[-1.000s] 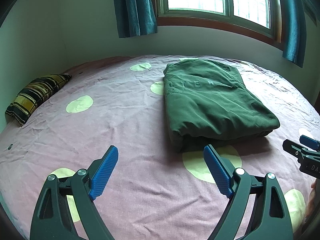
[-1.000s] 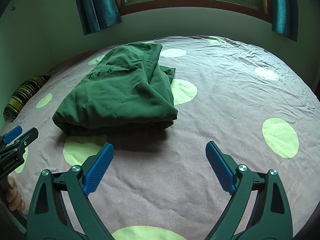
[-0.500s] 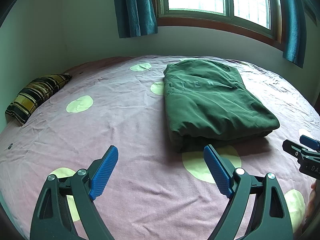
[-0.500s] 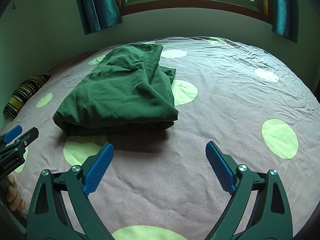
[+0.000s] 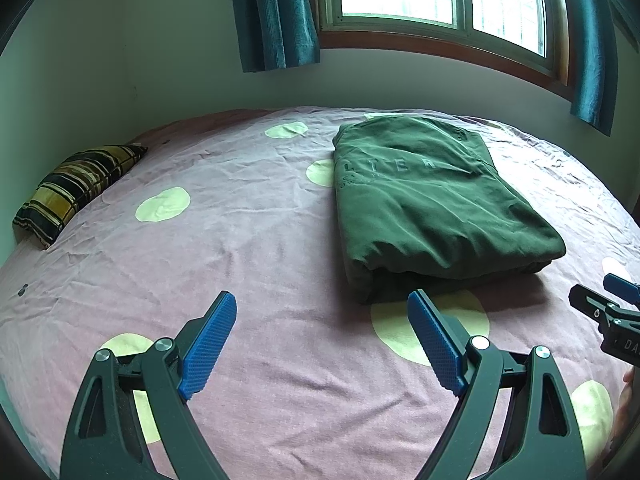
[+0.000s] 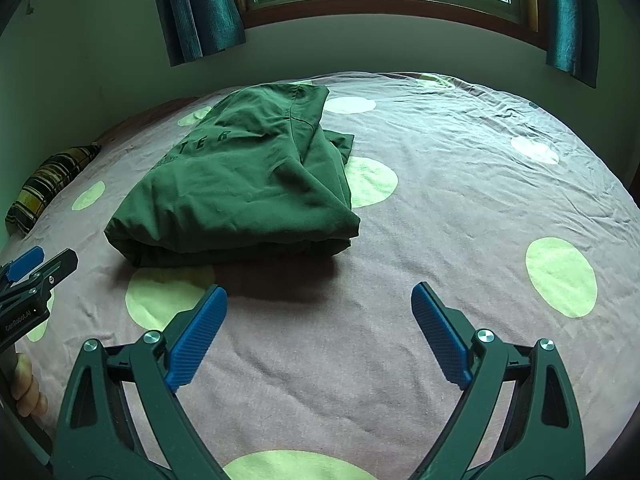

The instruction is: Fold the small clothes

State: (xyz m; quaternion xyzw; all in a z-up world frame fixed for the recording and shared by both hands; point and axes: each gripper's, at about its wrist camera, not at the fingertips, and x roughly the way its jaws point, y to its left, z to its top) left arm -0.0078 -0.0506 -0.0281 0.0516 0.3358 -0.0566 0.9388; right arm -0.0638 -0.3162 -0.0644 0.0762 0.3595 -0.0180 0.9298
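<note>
A dark green garment (image 5: 432,204) lies folded into a thick rectangle on the purple bed sheet (image 5: 248,248); it also shows in the right wrist view (image 6: 240,184), with one loose edge sticking out on its right side. My left gripper (image 5: 320,336) is open and empty, a little short of the garment's near left corner. My right gripper (image 6: 320,328) is open and empty, short of the garment's near right corner. Each gripper shows at the edge of the other's view.
The bed sheet has pale green dots. A striped yellow and black pillow (image 5: 76,188) lies at the far left by the wall. A window with teal curtains (image 5: 272,12) is behind the bed.
</note>
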